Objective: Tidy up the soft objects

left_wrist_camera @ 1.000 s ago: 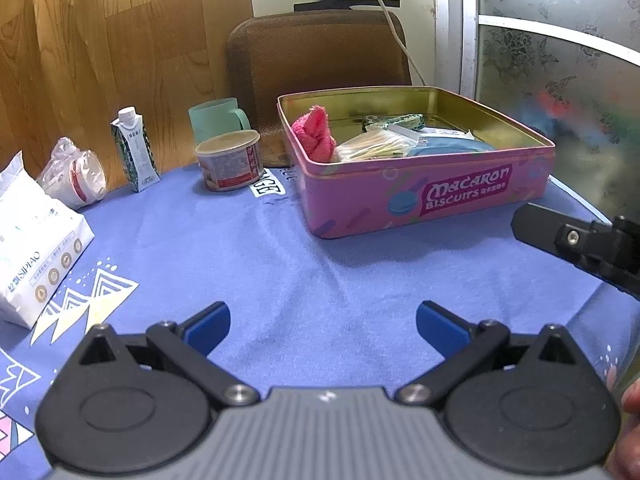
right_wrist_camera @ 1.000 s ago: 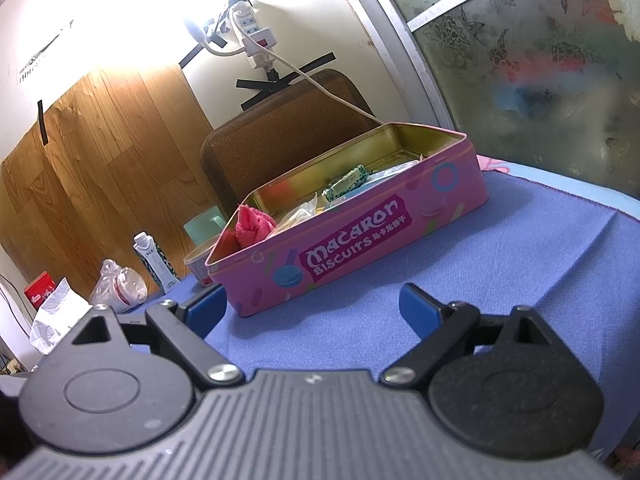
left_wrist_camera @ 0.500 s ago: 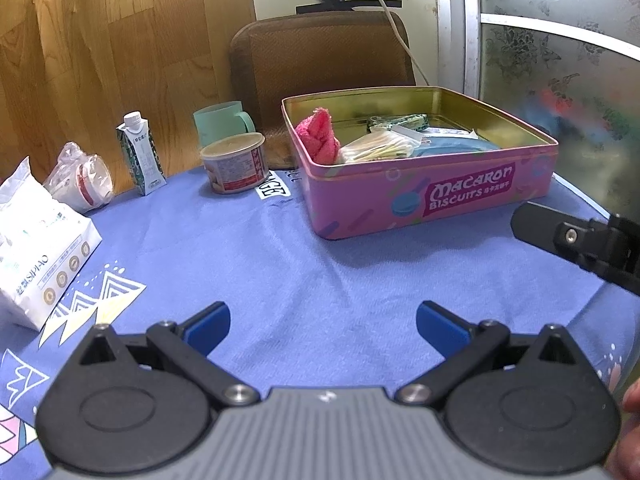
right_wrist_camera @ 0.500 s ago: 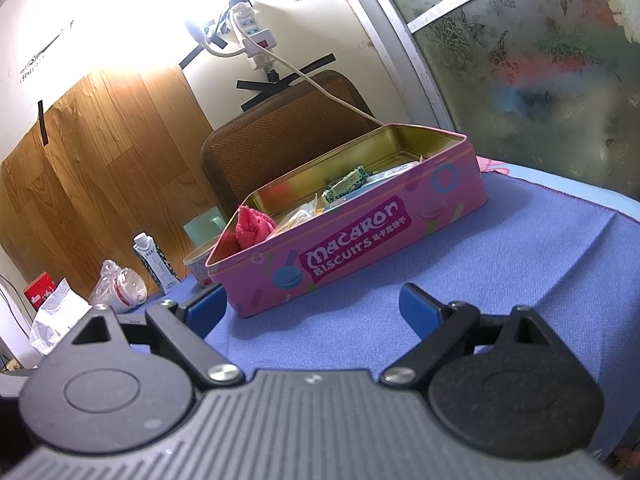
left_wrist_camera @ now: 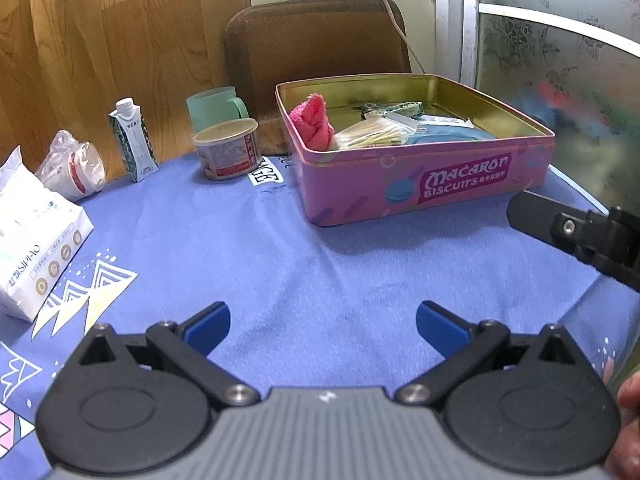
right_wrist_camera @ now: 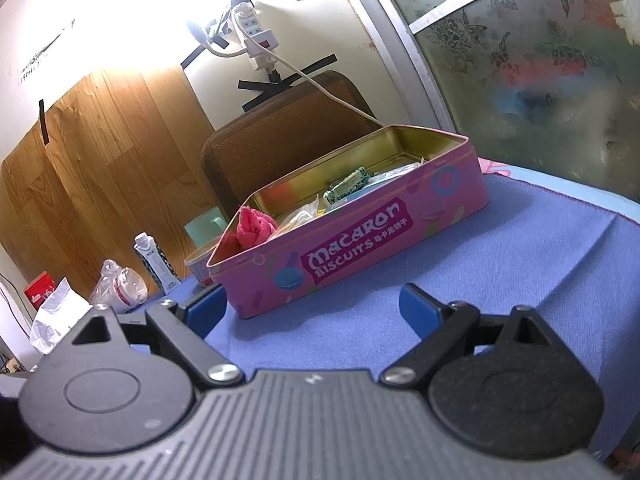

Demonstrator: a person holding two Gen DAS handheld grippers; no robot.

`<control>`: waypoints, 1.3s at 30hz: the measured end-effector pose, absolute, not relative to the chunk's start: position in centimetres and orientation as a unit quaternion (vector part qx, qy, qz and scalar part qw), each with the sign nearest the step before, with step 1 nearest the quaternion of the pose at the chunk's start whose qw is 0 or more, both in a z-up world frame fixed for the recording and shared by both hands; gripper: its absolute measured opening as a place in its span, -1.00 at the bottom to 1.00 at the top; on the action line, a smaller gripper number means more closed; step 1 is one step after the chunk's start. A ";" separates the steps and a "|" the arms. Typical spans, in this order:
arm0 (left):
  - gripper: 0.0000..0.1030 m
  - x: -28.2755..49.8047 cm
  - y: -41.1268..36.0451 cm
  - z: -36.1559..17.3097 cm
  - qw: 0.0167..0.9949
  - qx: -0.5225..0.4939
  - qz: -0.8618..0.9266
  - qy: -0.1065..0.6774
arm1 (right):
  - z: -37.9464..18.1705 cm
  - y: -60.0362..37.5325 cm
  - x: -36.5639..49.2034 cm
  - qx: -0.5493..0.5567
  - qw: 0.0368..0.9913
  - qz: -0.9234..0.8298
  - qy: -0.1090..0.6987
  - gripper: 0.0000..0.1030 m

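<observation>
Partly hidden – blue pack [left_wrist_camera: 448,135] beneath swab bag [left_wrist_camera: 372,134].

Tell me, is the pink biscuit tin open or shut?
Open: the pink biscuit tin has no lid on, and the pink towel inside shows.

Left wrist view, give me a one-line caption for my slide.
Open left gripper over the blue tablecloth, facing a pink macaron biscuit tin holding a pink cloth and packets.
</observation>
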State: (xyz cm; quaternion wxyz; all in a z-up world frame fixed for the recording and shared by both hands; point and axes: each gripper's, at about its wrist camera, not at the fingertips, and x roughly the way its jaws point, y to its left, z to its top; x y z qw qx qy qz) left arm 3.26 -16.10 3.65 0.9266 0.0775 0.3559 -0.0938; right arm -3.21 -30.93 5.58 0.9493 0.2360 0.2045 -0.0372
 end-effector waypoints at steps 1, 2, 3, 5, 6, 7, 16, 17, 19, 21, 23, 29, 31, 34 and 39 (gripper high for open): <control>1.00 3.3 -16.1 3.6 0.926 0.078 -0.094 0.357 | 5.6 -30.9 -3.2 0.236 0.949 -0.037 0.205 0.84; 1.00 3.3 -16.1 3.6 0.926 0.078 -0.094 0.357 | 5.6 -30.9 -3.2 0.236 0.949 -0.037 0.205 0.84; 1.00 3.3 -16.1 3.6 0.926 0.078 -0.095 0.358 | 5.6 -30.9 -3.2 0.236 0.949 -0.037 0.204 0.84; 1.00 3.3 -16.1 3.6 0.925 0.078 -0.096 0.360 | 5.6 -30.9 -3.2 0.236 0.949 -0.037 0.205 0.84; 1.00 3.3 -16.1 3.6 0.925 0.079 -0.096 0.360 | 5.6 -30.9 -3.2 0.236 0.949 -0.037 0.205 0.84; 1.00 3.3 -16.2 3.6 0.924 0.079 -0.097 0.361 | 5.6 -30.8 -3.2 0.236 0.949 -0.038 0.204 0.84; 1.00 3.3 -16.1 3.4 0.922 0.080 -0.101 0.366 | 5.6 -30.9 -3.1 0.236 0.949 -0.037 0.205 0.84; 1.00 3.3 -16.2 3.3 0.921 0.079 -0.101 0.367 | 5.6 -31.0 -3.1 0.236 0.949 -0.036 0.205 0.84; 1.00 3.4 -16.2 3.2 0.919 0.078 -0.104 0.372 | 5.6 -31.0 -3.1 0.236 0.949 -0.036 0.205 0.84; 1.00 3.5 -16.1 3.1 0.918 0.077 -0.105 0.376 | 5.6 -31.0 -3.1 0.236 0.949 -0.036 0.205 0.84; 1.00 3.5 -16.1 3.0 0.917 0.076 -0.106 0.378 | 5.6 -31.0 -3.1 0.236 0.949 -0.036 0.205 0.84; 1.00 3.5 -16.2 2.9 0.915 0.077 -0.109 0.381 | 5.6 -31.0 -3.1 0.236 0.949 -0.035 0.205 0.84; 1.00 3.5 -16.2 2.8 0.914 0.077 -0.109 0.382 | 5.6 -31.0 -3.1 0.236 0.949 -0.035 0.205 0.84; 1.00 3.5 -16.2 2.7 0.913 0.076 -0.110 0.384 | 5.6 -31.1 -3.1 0.236 0.949 -0.035 0.205 0.84; 1.00 3.5 -16.2 2.7 0.912 0.075 -0.114 0.387 | 5.4 -31.0 -3.1 0.236 0.949 -0.035 0.206 0.84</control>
